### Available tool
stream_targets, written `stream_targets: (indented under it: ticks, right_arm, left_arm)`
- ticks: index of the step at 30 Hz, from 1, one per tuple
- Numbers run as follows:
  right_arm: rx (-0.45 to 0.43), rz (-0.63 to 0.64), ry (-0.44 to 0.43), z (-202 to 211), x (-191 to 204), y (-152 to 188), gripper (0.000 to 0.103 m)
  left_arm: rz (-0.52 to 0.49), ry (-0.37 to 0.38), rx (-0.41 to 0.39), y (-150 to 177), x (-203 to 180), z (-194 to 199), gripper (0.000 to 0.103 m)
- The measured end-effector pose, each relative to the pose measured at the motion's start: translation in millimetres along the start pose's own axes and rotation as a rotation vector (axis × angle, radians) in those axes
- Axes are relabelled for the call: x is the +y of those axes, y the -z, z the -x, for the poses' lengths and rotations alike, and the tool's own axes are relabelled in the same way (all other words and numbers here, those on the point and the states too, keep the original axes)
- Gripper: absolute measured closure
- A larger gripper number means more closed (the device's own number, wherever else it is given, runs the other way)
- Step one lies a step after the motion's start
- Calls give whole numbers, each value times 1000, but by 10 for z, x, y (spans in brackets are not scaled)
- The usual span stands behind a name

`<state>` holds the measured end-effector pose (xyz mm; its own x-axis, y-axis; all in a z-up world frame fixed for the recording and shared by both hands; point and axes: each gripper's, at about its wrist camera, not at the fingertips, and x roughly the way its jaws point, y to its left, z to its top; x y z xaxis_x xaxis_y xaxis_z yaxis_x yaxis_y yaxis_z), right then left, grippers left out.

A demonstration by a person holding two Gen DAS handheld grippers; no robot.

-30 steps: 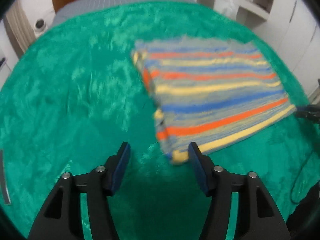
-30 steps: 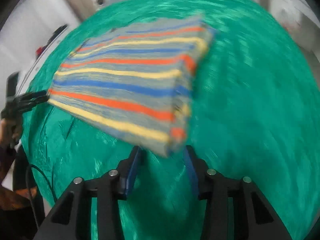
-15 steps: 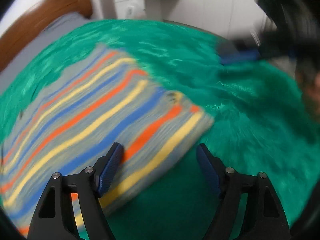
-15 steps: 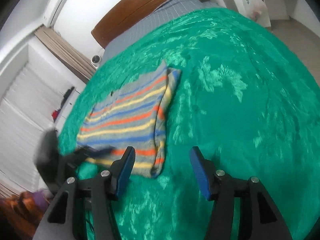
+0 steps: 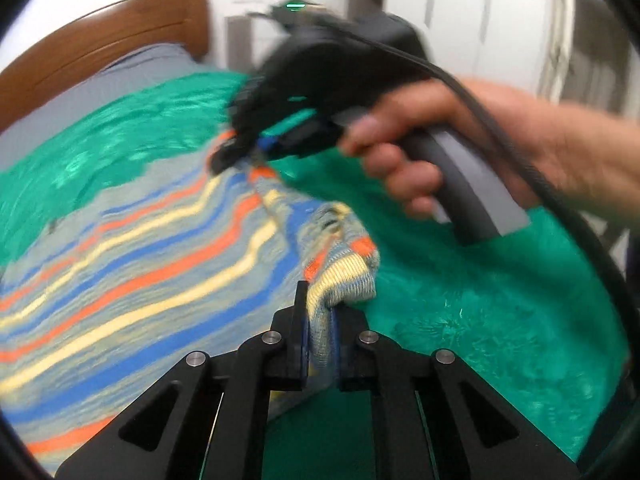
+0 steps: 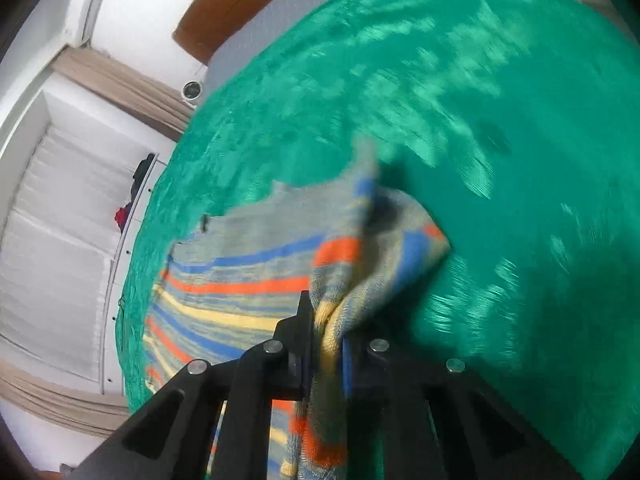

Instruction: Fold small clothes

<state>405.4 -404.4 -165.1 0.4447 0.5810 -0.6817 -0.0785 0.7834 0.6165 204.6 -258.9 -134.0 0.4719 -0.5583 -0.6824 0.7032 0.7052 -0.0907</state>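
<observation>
left gripper [image 5: 322,334] pinches a corner of the striped knit top [image 5: 132,280] w/ jaws tight. right gripper [image 6: 326,354] pinches another edge bit. top lies on the green blanket [image 5: 480,320]. two grips prob so the edge lifts even & folds over.

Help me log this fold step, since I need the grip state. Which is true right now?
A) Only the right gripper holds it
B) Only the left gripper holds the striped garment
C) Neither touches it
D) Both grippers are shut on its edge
D: the left gripper has the striped garment pinched between its fingers, and the right gripper likewise clamps a bunched edge of it above the green bedspread.
</observation>
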Motion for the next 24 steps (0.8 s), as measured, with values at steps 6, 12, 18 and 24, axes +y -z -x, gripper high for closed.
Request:
stream_targets:
  ticks: [6, 12, 18, 24]
  right_arm:
    - [-21, 143, -69, -8, 1024, -143, 91]
    - [85, 310, -78, -923, 2083, -99, 91]
    - [143, 307, -148, -1583, 2561, 171, 74]
    - [68, 417, -70, -952, 2520, 503, 68]
  left_arm:
    - [232, -81, -97, 257, 779, 799, 97]
    - [494, -200, -58, 804, 1673, 1196, 95]
    - [551, -262, -14, 1153, 1914, 1430, 58]
    - [543, -264, -81, 1057, 1949, 1524, 34]
